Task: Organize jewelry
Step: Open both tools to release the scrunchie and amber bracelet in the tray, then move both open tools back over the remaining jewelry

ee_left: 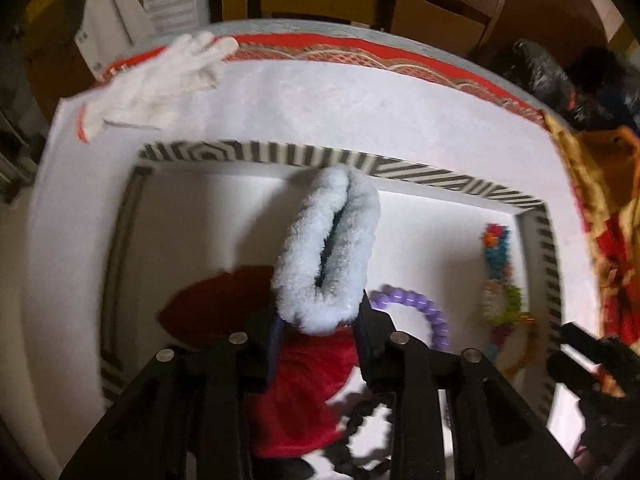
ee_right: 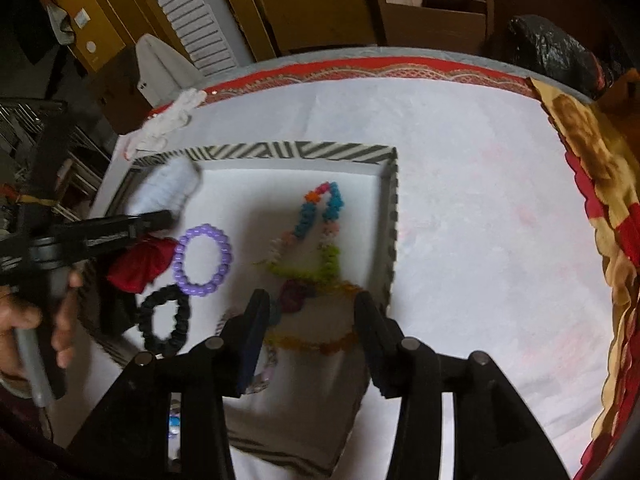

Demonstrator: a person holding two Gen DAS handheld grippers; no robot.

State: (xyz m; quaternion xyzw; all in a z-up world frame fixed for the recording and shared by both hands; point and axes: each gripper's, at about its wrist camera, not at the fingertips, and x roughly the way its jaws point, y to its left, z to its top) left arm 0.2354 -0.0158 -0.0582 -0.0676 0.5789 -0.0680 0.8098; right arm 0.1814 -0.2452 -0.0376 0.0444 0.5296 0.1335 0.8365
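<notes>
While left tool [ee_left: 320, 320] grips fluffy scrunchie [ee_left: 328, 240] | right tool [ee_right: 312, 316] wide—over beads [ee_right: 316, 240].

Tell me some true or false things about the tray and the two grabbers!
1. The left gripper has the fluffy white scrunchie between its fingers. True.
2. The purple bead bracelet lies outside the striped tray. False: it lies inside the tray.
3. The right gripper stands open above the colourful bead necklace. True.
4. The white glove lies inside the tray. False: it lies on the white cloth beyond the tray.
</notes>
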